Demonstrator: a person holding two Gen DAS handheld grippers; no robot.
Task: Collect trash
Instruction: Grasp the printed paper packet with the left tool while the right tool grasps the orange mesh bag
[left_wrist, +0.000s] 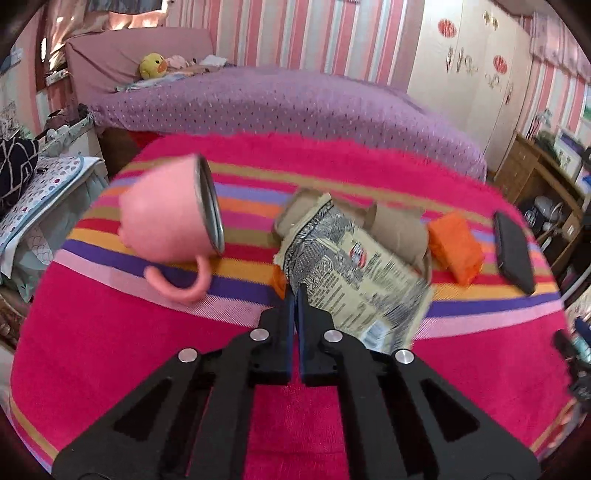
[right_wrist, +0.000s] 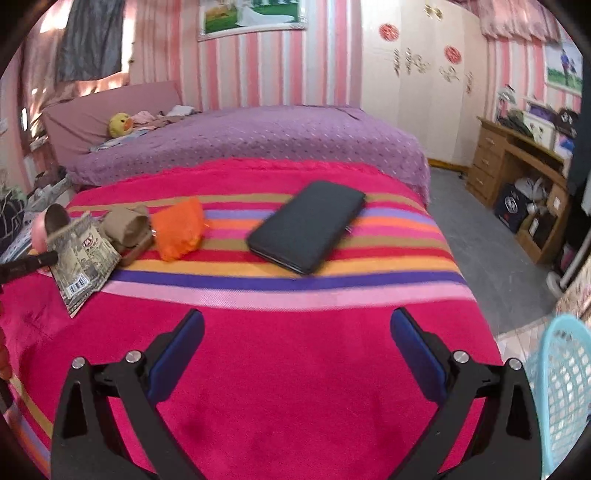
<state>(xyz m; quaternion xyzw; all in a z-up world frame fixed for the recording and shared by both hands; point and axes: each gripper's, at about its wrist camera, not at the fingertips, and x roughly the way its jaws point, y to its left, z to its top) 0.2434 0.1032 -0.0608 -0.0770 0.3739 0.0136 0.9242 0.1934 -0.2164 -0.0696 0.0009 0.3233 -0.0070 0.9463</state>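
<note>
A beige printed snack wrapper (left_wrist: 354, 273) hangs tilted above the striped pink blanket (left_wrist: 295, 424). My left gripper (left_wrist: 295, 293) is shut on its near left edge. Behind the wrapper lie brown cardboard tubes (left_wrist: 395, 225) and an orange crumpled bag (left_wrist: 456, 247). In the right wrist view the wrapper (right_wrist: 83, 266), a tube (right_wrist: 127, 225) and the orange bag (right_wrist: 179, 229) sit at the far left, with the left gripper's tip (right_wrist: 53, 257) on the wrapper. My right gripper (right_wrist: 297, 332) is open over bare blanket (right_wrist: 295, 387), nothing between its fingers.
A pink mug (left_wrist: 173, 218) lies on its side left of the wrapper. A black flat case (right_wrist: 306, 227) rests on the stripes ahead of the right gripper. A turquoise mesh basket (right_wrist: 561, 387) stands on the floor at the right. A wooden desk (right_wrist: 517, 166) is beyond.
</note>
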